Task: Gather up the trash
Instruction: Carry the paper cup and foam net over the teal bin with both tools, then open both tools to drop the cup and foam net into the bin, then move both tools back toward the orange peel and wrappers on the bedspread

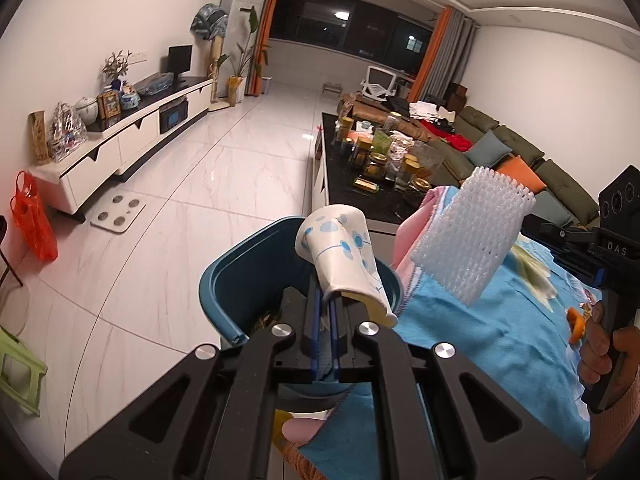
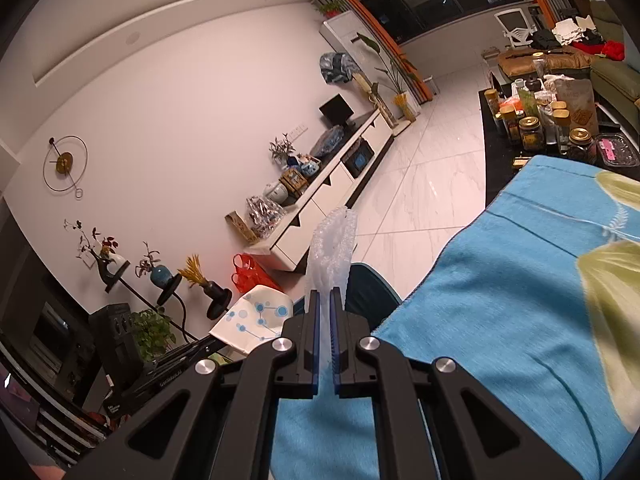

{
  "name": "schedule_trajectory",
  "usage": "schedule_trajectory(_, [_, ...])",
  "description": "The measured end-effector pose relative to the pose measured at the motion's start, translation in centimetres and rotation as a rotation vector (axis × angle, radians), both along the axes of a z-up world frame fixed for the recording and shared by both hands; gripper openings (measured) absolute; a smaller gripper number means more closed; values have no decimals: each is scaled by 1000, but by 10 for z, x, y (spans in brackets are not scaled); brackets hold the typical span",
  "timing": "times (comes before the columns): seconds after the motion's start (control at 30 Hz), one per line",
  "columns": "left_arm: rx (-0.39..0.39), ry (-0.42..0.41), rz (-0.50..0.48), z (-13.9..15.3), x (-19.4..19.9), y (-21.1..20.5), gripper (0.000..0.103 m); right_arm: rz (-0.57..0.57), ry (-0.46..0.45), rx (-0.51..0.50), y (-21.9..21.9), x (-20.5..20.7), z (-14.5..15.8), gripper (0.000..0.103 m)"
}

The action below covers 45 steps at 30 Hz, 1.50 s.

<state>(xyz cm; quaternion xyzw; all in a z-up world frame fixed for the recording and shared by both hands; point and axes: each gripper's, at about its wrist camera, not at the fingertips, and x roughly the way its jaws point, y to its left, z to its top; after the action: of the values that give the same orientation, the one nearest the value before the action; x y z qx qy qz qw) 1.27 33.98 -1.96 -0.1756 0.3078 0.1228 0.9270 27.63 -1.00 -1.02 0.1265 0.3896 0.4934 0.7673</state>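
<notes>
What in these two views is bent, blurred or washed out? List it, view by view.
Left wrist view: fisheye bends the walls and floor tiles; black corners; ceiling light mirrored in the dark window; paper cup sharp. Right wrist view: same curving, horizon tilted; foam net pale and slightly soft; orange bag glows with a red smear.

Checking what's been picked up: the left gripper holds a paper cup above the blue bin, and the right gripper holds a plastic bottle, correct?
Not quite. The right gripper holds a white foam net sleeve, not a bottle, as the right wrist view shows. The rest is right.

Printed paper cup [image 1: 344, 256]; white foam net [image 1: 472, 236]; smooth plastic bin [image 1: 240, 276]; glossy floor tiles [image 1: 192, 184].
</notes>
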Motion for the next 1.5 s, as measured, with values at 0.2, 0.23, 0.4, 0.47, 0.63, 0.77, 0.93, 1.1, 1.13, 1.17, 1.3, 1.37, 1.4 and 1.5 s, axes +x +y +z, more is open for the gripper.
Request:
schedule_trajectory(0.2, [-21,30,28,-15,11,6,4,9,38,-39,29,10,-15,4])
schedule_trajectory(0.23, [-24,37,32,-19,14,5,4,12,46,-46,34,11,-18,4])
schedule_trajectory(0.4, [-35,64,42,-35,29,6,4,18,76,-87,56,16,-33,4])
schedule_trajectory(0.47, [-35,79,46,-41,35,7,4,21,83,-107,66,16,-39,4])
schedule_trajectory(0.63, [-35,113,55,-55,47,10,4,37,96,-153,85,13,-50,4])
schedule_trajectory(0.77, [-37,136,66,-64,58,12,5,53,99,-206,100,10,-59,4])
schedule_trajectory(0.93, [-44,162,82,-78,70,15,14,60,122,-245,110,8,-69,8])
schedule_trajectory(1.1, [-40,147,88,-80,70,10,26,65,119,-268,108,7,-72,15])
schedule_trajectory(1.13, [-39,142,88,-79,69,9,27,65,116,-270,107,7,-72,15])
schedule_trajectory(1.17, [-35,134,88,-76,67,7,28,65,107,-268,105,5,-70,17])
schedule_trajectory(1.3, [-17,88,68,-60,58,-5,36,67,72,-256,93,0,-59,25])
schedule_trajectory(1.37, [0,47,43,-47,52,-16,43,70,39,-247,82,-6,-49,33])
schedule_trajectory(1.4, [8,27,28,-41,50,-23,48,71,19,-243,76,-10,-44,37])
schedule_trajectory(1.5, [24,-41,-36,-22,42,-48,59,63,-55,-232,49,-24,-26,43])
